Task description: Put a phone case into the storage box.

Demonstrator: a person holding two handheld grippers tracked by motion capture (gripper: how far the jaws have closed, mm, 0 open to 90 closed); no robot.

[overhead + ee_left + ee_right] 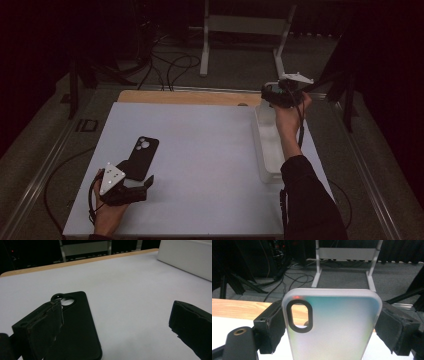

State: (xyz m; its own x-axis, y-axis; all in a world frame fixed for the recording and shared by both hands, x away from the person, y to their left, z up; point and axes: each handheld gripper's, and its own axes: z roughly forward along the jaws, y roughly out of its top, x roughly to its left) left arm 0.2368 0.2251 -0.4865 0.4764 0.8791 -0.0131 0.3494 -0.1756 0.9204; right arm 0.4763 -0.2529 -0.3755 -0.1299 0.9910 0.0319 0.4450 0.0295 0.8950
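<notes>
A black phone case [141, 154] lies flat on the white table sheet [200, 150], camera hole away from me. My left gripper [141, 184] stands open just in front of it. In the left gripper view the left jaw hangs over the black case [77, 330] near its camera hole and the right jaw is over bare sheet; the left gripper [117, 315] holds nothing. My right gripper [270, 94] is raised over the far end of a white bin [264, 150]. The right gripper [332, 332] is shut on a frosted translucent phone case [334, 327], held upright by its side edges.
The white bin [185, 257] runs along the table's right side. A strip of bare wood [190, 97] shows at the far edge. Beyond it are floor cables [170, 65] and a white metal stand [245, 30]. A metal rail [40, 170] flanks the table's left.
</notes>
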